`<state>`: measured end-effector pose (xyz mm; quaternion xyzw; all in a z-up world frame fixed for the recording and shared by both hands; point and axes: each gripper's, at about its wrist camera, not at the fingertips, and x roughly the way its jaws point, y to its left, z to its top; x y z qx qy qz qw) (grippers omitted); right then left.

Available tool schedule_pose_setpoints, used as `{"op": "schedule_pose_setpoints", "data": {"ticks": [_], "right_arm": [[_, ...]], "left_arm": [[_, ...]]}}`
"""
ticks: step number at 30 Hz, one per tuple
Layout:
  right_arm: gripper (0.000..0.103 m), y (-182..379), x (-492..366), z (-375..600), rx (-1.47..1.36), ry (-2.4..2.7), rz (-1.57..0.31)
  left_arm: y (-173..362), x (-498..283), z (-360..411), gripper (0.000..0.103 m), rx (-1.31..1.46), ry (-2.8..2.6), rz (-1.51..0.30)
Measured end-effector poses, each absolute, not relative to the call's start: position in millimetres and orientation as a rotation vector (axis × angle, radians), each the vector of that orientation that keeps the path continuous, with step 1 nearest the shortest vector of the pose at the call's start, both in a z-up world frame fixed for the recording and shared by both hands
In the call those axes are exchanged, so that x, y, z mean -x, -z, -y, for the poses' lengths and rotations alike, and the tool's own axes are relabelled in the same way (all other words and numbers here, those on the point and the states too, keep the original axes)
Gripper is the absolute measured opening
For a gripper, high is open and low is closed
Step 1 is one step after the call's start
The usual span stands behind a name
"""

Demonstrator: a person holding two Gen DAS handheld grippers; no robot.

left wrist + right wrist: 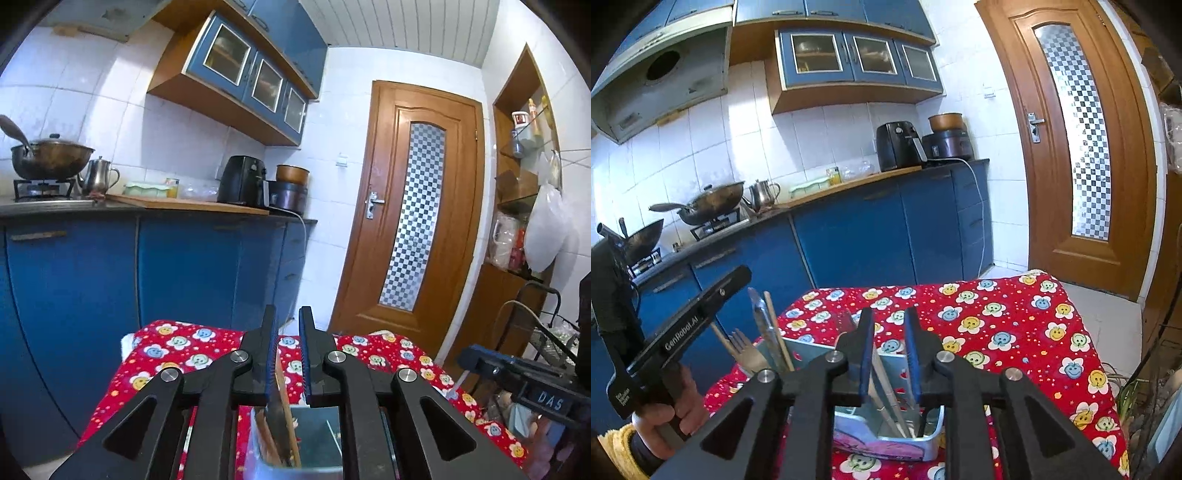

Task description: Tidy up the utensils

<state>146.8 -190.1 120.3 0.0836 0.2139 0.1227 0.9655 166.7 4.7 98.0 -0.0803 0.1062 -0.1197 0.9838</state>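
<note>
A pale blue utensil holder (886, 441) stands on the red flowered tablecloth (997, 332). It holds wooden chopsticks (777, 332), a wooden fork (746, 352) and a metal utensil (762, 325) on its left side, and pale utensils (890, 398) on its right side. My right gripper (889, 343) hovers open just above the right side, with those utensils between its fingers. My left gripper (288, 354) is open above the holder (317, 435), with dark wooden utensils (277, 417) rising by its left finger. The left gripper also shows in the right wrist view (679, 332).
Blue kitchen cabinets (868, 240) with a counter run behind the table, bearing woks (713, 203), a kettle (764, 194) and an air fryer (899, 146). A wooden door (1082, 140) stands at the right. A wire rack (554, 343) sits right of the table.
</note>
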Motion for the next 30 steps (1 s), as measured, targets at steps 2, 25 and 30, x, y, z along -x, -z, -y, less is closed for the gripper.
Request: {"op": "schedule_pose_setpoints", "data": {"ticks": [2,25,30], "right_arm": [[0.021,-125.1,-139.3,190.5,-0.174,-0.251,-0.421],[0.041,-122.1,-26.1,178.9,-0.192,-0.262,-0.385],[0.052,-102.4,-7.1,176.2,-0.193,-0.215,-0.400]], "left_arm": [[-101.7,-158.2,-6.3,0.011,0.157,0.244,-0.221],[-84.7,-51.2,-10.4,0.024,0.068,0.178,-0.461],[-66.9,-37.1,-11.4,0.033,0.062,0.147,-0.487]]}}
